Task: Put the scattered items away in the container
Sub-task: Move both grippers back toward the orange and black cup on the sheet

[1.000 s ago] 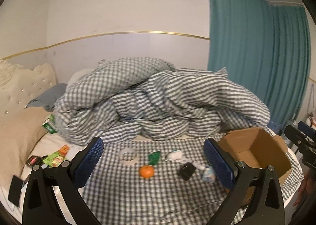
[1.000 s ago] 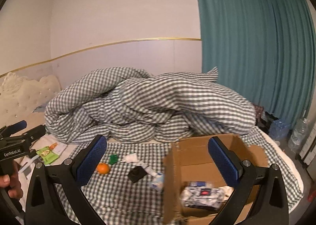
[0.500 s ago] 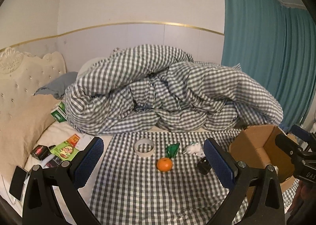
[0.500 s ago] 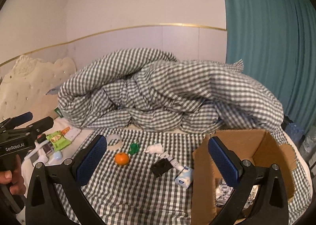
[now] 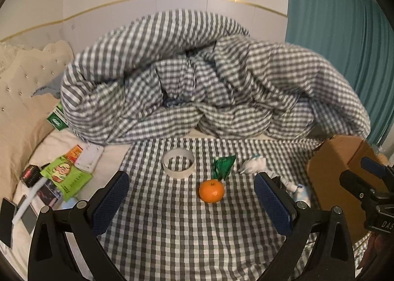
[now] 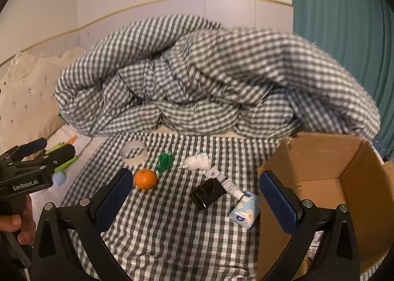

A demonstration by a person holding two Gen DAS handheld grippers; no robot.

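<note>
bedroom, checked bed sheet (image 5: 172, 231), heaped duvet far. left gripper (image 5: 190, 203) wide open, empty, facing orange (image 5: 211, 191); centre jaws, close gently, it may roll. tape roll (image 5: 178, 162) far-left. right gripper (image 6: 194, 197) wide open, empty. cardboard box (image 6: 344, 162) right, contents barely visible.

Box (image 6: 344, 182) bottom cut off, quilt (image 6: 320, 79) blurry

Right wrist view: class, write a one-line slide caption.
Open right gripper above an orange, tape roll and tissue pack beside a cardboard box.
</note>
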